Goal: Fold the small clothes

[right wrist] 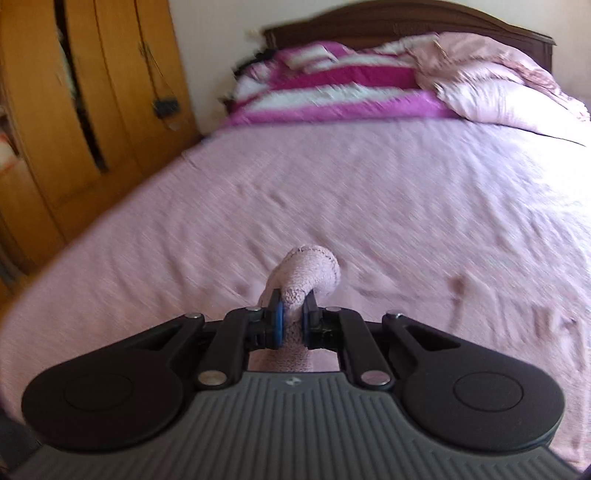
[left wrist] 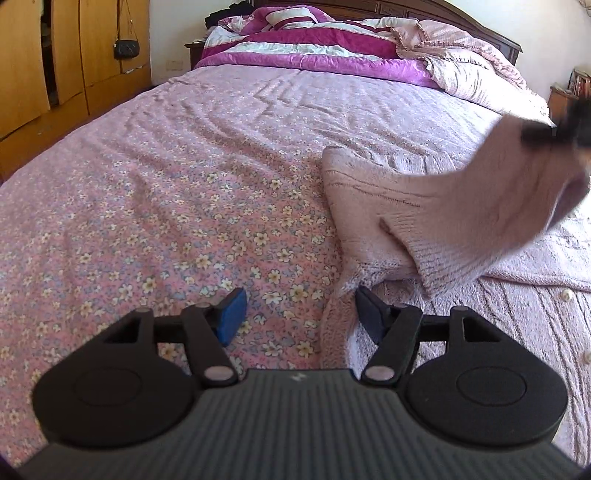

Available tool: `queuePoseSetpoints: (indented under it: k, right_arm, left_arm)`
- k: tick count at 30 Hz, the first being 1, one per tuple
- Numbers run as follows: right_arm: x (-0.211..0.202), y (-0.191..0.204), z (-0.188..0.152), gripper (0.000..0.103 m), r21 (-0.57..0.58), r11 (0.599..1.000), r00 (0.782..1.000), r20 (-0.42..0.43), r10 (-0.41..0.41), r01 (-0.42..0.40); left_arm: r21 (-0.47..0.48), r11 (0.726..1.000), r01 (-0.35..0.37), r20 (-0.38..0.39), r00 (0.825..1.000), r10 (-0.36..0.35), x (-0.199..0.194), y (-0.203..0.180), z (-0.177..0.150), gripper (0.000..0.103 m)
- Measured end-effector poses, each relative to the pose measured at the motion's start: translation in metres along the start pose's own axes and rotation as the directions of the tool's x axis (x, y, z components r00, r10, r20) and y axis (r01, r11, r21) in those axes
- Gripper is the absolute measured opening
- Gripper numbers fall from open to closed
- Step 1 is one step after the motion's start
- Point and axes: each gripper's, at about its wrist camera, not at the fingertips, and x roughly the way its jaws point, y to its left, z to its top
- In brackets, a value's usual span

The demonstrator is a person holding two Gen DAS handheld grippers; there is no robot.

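- We are holding the left gripper (left wrist: 297, 314) low over the bed, its jaws standing apart with nothing between them; one blue pad (left wrist: 232, 316) is showing at lower centre of the left wrist view, the other dark pad just right of it.
- Under that gap we are seeing the floral pink bedsheet (left wrist: 147, 206), which is filling the left and middle of the frame.
- The pale pink knitted sweater (left wrist: 369, 206) is lying on the sheet at centre right of the left view, and its near edge is touching the right finger of the left gripper.
- One ribbed sleeve (left wrist: 454, 229) of the sweater is hanging lifted off the bed, slanting from the upper right edge of the frame down toward centre right.
- At that upper right edge we are making out the right gripper (left wrist: 543, 133), blurred, pinching the raised cloth.
- In the right wrist view we are clamping the right gripper (right wrist: 291, 321) tightly on a bunched fold of the sweater (right wrist: 306, 277), which is bulging up between the blue pads at the centre of the frame.
- A magenta and white quilt (left wrist: 314, 40) is lying heaped at the top of the left view, against the dark headboard (right wrist: 388, 18).
- A wooden wardrobe (left wrist: 48, 66) is standing at the upper left, with a small black bag (left wrist: 125, 48) hanging on it.
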Motion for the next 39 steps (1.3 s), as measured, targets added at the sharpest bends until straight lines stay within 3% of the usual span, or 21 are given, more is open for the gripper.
queuePoseSetpoints:
  k: [4, 6, 7, 8, 10, 16, 19, 24, 28, 39]
  right_arm:
    - [0.035, -0.02, -0.038, 0.012, -0.069, 0.993, 0.991, -0.078, -0.106, 0.101]
    - [0.049, -0.03, -0.06, 0.022, -0.08, 0.987, 0.984, -0.106, -0.146, 0.138]
    - [0.05, -0.033, -0.065, 0.035, -0.081, 0.987, 0.983, -0.104, -0.149, 0.141]
    - [0.048, -0.034, -0.072, 0.046, -0.087, 0.985, 0.983, -0.09, -0.158, 0.151]
    - [0.046, -0.034, -0.08, 0.056, -0.113, 0.979, 0.982, -0.06, -0.18, 0.172]
    - [0.011, -0.015, -0.086, 0.068, -0.181, 0.968, 0.984, 0.078, -0.159, 0.171]
    - [-0.007, 0.005, -0.091, 0.071, -0.204, 0.973, 0.991, 0.098, -0.087, 0.105]
    - [-0.001, 0.039, -0.105, 0.071, -0.293, 0.955, 0.999, 0.02, 0.049, -0.041]
    - [0.009, 0.069, -0.122, 0.072, -0.394, 0.916, 0.997, -0.018, 0.073, -0.075]
    - [0.04, 0.086, -0.128, 0.076, -0.422, 0.899, 0.993, -0.037, 0.112, -0.117]
  left_arm:
    - [0.014, 1.0, -0.012, -0.001, 1.0, 0.012, 0.0, -0.003, -0.001, 0.067]
    - [0.02, 1.0, -0.015, -0.002, 1.0, 0.015, 0.0, -0.004, -0.001, 0.068]
    - [0.021, 1.0, -0.016, -0.001, 1.0, 0.016, 0.0, -0.004, -0.001, 0.068]
    - [0.022, 1.0, -0.016, -0.002, 1.0, 0.016, 0.0, -0.004, -0.001, 0.068]
    - [0.02, 1.0, -0.015, -0.004, 1.0, 0.015, -0.001, -0.004, -0.001, 0.068]
    - [-0.007, 1.0, 0.0, -0.031, 1.0, 0.0, -0.014, -0.001, 0.002, 0.066]
    - [-0.015, 1.0, 0.003, -0.032, 0.999, -0.003, -0.023, 0.001, -0.001, 0.066]
    - [-0.023, 1.0, -0.008, -0.029, 1.0, 0.007, -0.033, 0.007, -0.003, 0.066]
    - [-0.054, 0.999, -0.001, -0.028, 1.0, 0.0, -0.039, 0.016, -0.004, 0.066]
    - [-0.082, 0.996, -0.017, -0.039, 0.999, 0.013, -0.037, 0.025, -0.01, 0.066]
